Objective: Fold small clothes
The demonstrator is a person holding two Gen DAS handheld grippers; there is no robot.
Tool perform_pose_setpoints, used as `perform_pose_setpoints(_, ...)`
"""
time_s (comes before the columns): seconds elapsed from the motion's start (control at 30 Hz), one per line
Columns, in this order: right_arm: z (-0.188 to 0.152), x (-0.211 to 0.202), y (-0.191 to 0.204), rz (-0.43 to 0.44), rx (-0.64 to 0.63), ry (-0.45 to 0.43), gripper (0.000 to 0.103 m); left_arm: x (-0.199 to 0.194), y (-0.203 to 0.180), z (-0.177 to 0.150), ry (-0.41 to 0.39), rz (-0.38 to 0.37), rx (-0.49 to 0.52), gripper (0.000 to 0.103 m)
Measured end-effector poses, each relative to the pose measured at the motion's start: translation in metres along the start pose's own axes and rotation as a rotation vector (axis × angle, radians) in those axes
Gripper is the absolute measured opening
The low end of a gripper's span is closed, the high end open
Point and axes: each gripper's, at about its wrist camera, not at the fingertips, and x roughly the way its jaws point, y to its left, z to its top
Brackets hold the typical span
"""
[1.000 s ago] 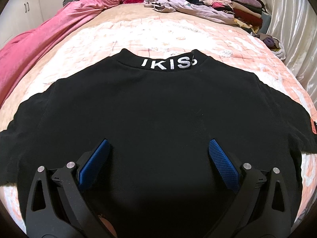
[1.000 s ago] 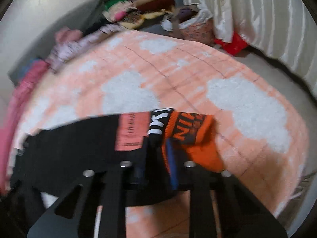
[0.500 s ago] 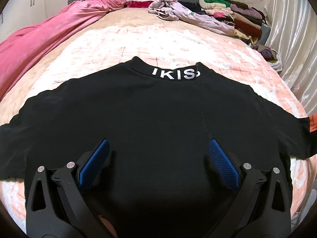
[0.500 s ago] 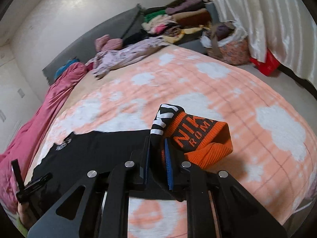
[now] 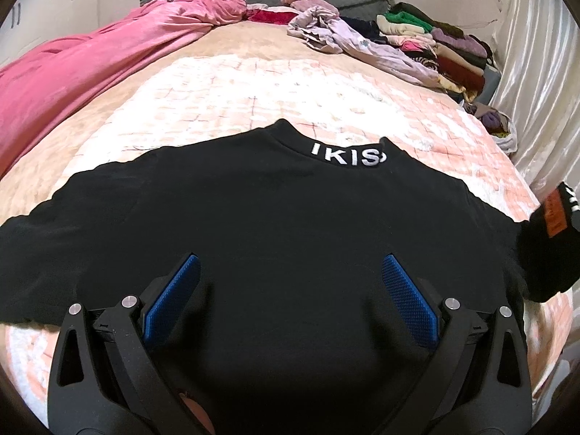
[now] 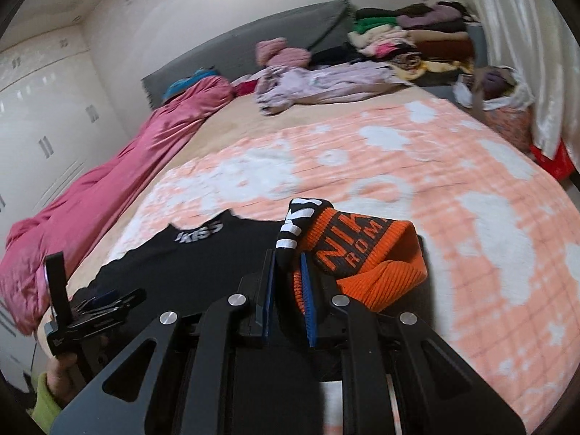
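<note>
Cuff [image 6: 348, 253] pinched by right tongs [image 6: 288, 282] only there; left tongs [image 5: 290, 290] spread.

The shirt [image 5: 275, 224] was black with white collar lettering; its cuff [image 6: 366, 253] was orange with black lettering. The blanket [image 6: 417, 166] was peach with white patches, the quilt [image 5: 90, 61] pink.

The shirt's [image 5: 275, 224] hem is hidden behind the left gripper [image 5: 288, 297] at lower centre; its left sleeve runs off the frame's left edge.
</note>
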Motion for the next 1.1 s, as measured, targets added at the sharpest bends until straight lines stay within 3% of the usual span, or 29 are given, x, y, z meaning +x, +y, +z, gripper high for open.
perform_pose_setpoints(0.43, 0.007, 0.055, 0.084, 0.127, -0.067, 0.071, 0.016, -0.001, 0.015, -0.005, 0.000, -0.065, -0.036, 0.094)
perform_pose_setpoints(0.57, 0.008, 0.056, 0.093, 0.124, -0.083, 0.055, 0.022, -0.003, 0.007, -0.009, 0.003, -0.112, -0.010, 0.094)
perform_pose_setpoints(0.7, 0.005, 0.049, 0.078, 0.046, -0.094, 0.028, 0.029, -0.008, -0.011, -0.015, -0.002, -0.199, 0.026, 0.093)
perform_pose_setpoints(0.8, 0.000, 0.045, 0.056, -0.013, -0.069, 0.024, 0.034, -0.009, -0.030, -0.017, 0.014, -0.282, 0.058, 0.084)
perform_pose_setpoints(0.9, -0.008, 0.040, 0.033, -0.058, -0.031, 0.021, 0.034, 0.001, -0.052, -0.019, 0.084, -0.367, 0.058, 0.077)
perform_pose_setpoints(1.0, -0.017, 0.029, 0.011, -0.081, 0.015, 0.007, 0.036, 0.020, -0.069, -0.019, 0.154, -0.415, 0.034, 0.077)
perform_pose_setpoints(1.07, -0.021, 0.021, -0.001, -0.096, 0.041, -0.007, 0.036, 0.034, -0.079, -0.019, 0.193, -0.421, 0.019, 0.062)
perform_pose_setpoints(1.1, -0.023, 0.017, -0.007, -0.101, 0.055, -0.012, 0.036, 0.039, -0.083, -0.019, 0.198, -0.417, 0.013, 0.043)
